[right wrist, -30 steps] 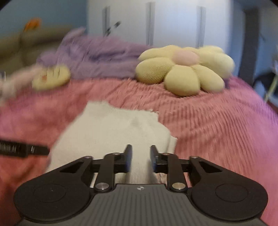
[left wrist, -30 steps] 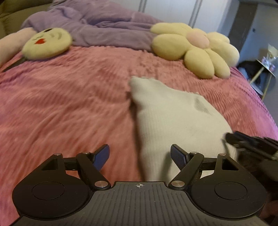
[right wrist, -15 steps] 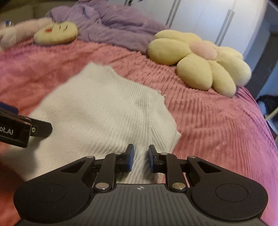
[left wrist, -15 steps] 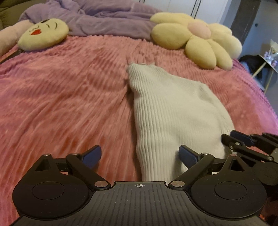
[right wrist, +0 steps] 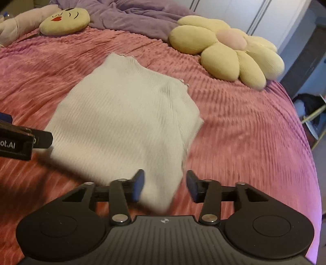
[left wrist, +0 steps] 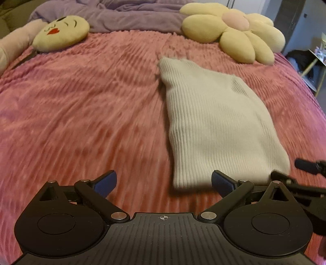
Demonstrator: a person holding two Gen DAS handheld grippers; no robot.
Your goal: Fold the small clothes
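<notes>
A folded cream ribbed garment [left wrist: 220, 126] lies flat on the pink bedspread [left wrist: 81, 106] near a flower cushion [left wrist: 234, 30], while the left gripper [left wrist: 164, 183] spreads its jaws wide, still opening, and the right gripper [right wrist: 164, 185] opens over the cloth's near corner, gripping nothing

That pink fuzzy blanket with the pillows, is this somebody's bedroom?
Most likely a bedroom, yes. The pink ribbed blanket covers what looks like a bed, with a flower-shaped cushion, a kissing-face pillow and a rumpled purple duvet at its head.
</notes>
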